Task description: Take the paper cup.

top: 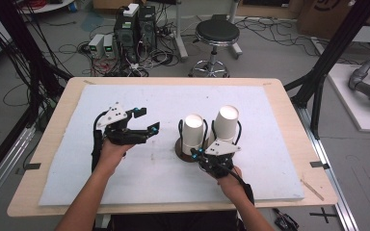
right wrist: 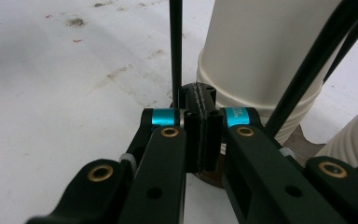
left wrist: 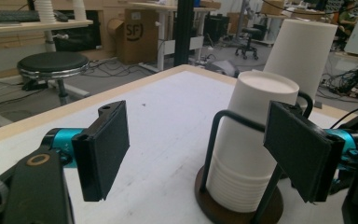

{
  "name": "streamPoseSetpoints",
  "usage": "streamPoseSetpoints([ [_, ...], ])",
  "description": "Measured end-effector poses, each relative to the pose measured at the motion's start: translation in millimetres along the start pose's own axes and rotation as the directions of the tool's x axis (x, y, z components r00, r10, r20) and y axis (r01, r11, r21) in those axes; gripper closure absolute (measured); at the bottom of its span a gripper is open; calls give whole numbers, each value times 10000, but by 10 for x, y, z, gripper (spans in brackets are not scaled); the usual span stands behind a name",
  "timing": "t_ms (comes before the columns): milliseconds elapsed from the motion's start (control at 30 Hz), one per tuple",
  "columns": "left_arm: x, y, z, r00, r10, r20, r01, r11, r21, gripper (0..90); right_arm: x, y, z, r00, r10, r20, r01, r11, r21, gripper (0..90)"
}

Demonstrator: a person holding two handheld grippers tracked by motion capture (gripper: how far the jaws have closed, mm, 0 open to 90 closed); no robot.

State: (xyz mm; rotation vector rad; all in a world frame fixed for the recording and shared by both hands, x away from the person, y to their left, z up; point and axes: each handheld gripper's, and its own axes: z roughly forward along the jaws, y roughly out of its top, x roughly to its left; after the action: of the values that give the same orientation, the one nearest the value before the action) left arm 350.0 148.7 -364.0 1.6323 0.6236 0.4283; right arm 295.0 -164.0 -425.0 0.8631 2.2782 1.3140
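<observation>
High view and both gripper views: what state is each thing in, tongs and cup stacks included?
Left tongs: open, empty, off the table, beside the cup holder.
Right tongs: shut, pads together, at the holder's base; whether they pinch anything cannot be told.
Cup stack in holder: upside down, upright inside the wire frame.
Second cup stack: upside down, leaning.
Cup holder: upright on the white mat.

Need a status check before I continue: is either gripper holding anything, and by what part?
Nothing is held. The left gripper is open above the mat; the right gripper is shut with nothing between its jaws, beside the cup holder.
</observation>
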Motion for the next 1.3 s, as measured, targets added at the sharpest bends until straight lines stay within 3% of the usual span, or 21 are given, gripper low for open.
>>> streamPoseSetpoints([
  [433, -237, 185, 521, 9952, 149, 967, -164, 9998, 143, 223, 5, -16, 100, 9975, 500, 508, -519, 9980, 368, 900],
  [467, -261, 190, 563, 9940, 176, 1077, -200, 9996, 220, 223, 9, -18, 113, 9958, 729, 558, -752, 9964, 390, 900],
  [600, -379, 163, 714, 9902, 224, 1375, -309, 9977, 599, 223, 16, -25, 119, 9938, 910, 644, -935, 9949, 374, 900],
  [867, -486, 119, 867, 9874, 353, 1544, -516, 9933, 1032, 214, -13, -42, 120, 9938, 948, 575, -968, 9948, 331, 900],
  [1100, -512, 62, 985, 9894, 501, 1365, -736, 9821, 1733, 244, -15, -44, 123, 9933, 1031, 525, -1048, 9940, 306, 900],
  [1200, -498, 64, 979, 9903, 475, 1307, -698, 9827, 1718, 311, -16, -45, 123, 9932, 1043, 512, -1060, 9939, 316, 900],
  [1300, -474, 67, 970, 9904, 310, 1349, -540, 9839, 1701, 318, -15, -45, 123, 9926, 1117, 483, -1133, 9930, 333, 900],
])
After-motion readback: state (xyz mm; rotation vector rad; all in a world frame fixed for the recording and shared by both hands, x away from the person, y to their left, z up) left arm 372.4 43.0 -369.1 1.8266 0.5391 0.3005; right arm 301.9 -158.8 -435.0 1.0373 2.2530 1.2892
